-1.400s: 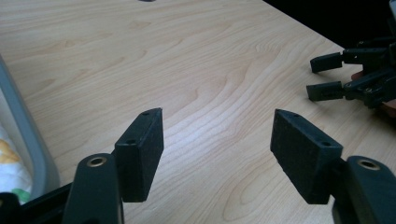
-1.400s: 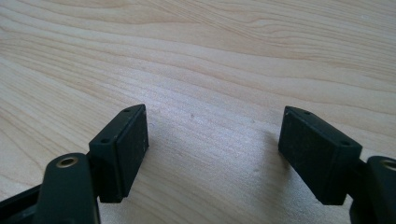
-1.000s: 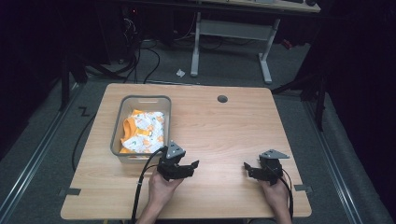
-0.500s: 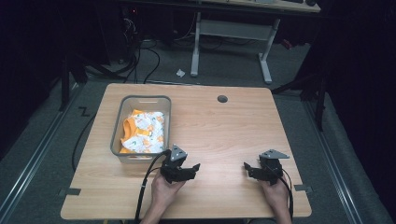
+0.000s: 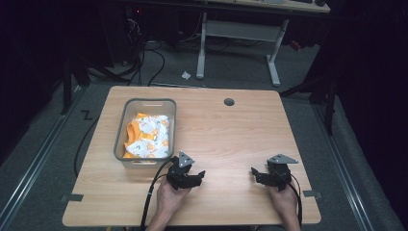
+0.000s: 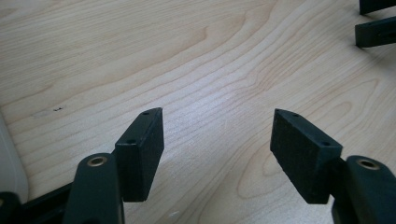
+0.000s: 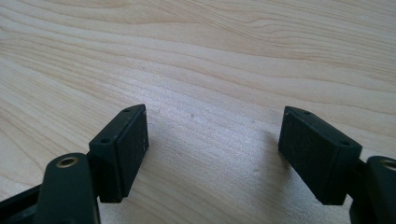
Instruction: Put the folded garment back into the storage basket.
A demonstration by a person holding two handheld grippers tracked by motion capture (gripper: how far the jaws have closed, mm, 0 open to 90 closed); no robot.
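**Two open grippers rest low over a wooden table beside a bin of cloth**

Seen from the high view, a person's two hands reach in from the near edge of a light wooden table (image 5: 231, 130). The left hand (image 5: 169, 196) holds the left gripper (image 5: 198, 176) near the table's middle front, with its black cable (image 5: 150, 197) trailing back off the near edge. The right hand (image 5: 284, 199) holds the right gripper (image 5: 255, 174) well apart from it, toward the right front corner. Each gripper carries a grey three-cornered plate on top.

Just beyond the left gripper stands a grey plastic bin (image 5: 121, 137), holding bunched orange and white printed cloth (image 5: 150, 134). A small dark round hole (image 5: 229, 102) sits in the tabletop near the far edge.

The left gripper view adds close detail: its two black jaws stand wide apart with nothing between them, only bare wood grain below. The other gripper's jaw tips show at that view's top right corner, and a pale curved edge, probably the bin, shows at the lower left.

The right gripper view likewise shows its jaws spread wide over bare wood, holding nothing.
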